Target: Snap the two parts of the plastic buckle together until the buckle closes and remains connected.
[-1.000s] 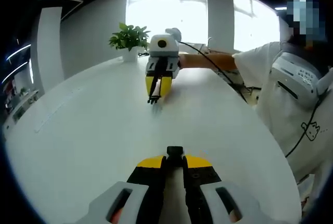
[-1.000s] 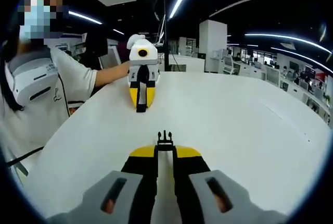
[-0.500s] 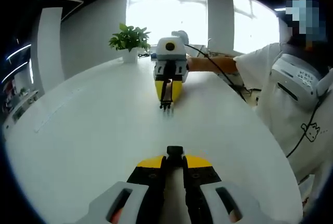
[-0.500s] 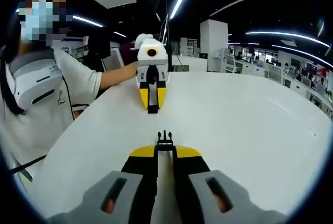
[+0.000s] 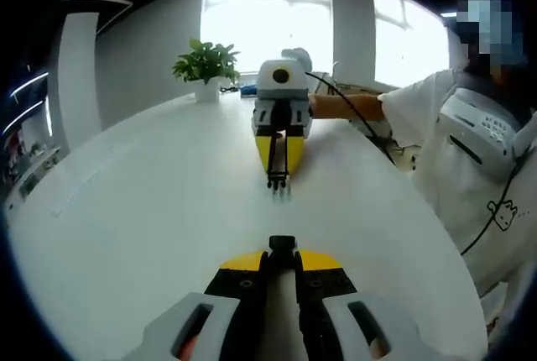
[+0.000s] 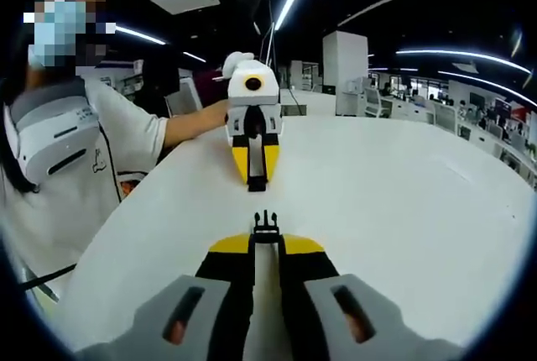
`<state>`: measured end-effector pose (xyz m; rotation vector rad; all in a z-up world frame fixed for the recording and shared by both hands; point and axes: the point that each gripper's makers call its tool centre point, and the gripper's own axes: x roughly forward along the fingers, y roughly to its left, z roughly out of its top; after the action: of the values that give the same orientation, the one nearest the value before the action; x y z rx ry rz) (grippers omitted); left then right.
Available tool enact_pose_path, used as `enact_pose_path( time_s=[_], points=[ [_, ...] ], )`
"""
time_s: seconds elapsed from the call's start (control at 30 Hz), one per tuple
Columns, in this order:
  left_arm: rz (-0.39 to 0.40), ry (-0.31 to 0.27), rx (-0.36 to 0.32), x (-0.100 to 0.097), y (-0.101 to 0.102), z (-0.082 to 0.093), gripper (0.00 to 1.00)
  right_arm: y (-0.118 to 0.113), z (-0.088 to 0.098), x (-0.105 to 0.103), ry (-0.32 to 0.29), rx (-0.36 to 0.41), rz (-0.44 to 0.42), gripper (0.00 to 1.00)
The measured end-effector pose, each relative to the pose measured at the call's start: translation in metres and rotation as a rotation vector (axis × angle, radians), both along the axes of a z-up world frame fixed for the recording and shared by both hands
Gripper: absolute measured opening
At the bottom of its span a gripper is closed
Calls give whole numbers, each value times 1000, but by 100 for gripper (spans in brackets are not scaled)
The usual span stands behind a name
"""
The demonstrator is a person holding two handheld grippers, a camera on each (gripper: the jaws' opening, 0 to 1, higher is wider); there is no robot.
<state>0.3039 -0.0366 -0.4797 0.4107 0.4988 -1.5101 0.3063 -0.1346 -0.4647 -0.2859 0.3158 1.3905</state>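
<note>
Right hand-held gripper (image 6: 266,239), clamped on pronged buckle half (image 6: 266,225); left hand-held gripper (image 5: 282,253), clamped on socket half (image 5: 282,246). Gap closer vs. 1 s ago, now aligned over worktop (image 5: 151,210); mating not yet done.

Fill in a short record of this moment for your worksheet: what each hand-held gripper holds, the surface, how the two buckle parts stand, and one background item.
left hand-held gripper: shut on socket half
right hand-held gripper: shut on pronged half
surface: white table
buckle state: two halves apart, facing each other, not joined
background item: potted plant at the table's far edge
</note>
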Motion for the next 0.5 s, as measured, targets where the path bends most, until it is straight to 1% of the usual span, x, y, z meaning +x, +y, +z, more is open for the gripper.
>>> enact_pose_path(
  time_s=[0.33,0.5],
  points=[
    [-4,1,-6,-3,-2,0,12,3,2,-3,-7,3,-4,9],
    [0,-4,-23,-5,-4,3,12,7,1,-6,-9,-3,5,9]
  ],
)
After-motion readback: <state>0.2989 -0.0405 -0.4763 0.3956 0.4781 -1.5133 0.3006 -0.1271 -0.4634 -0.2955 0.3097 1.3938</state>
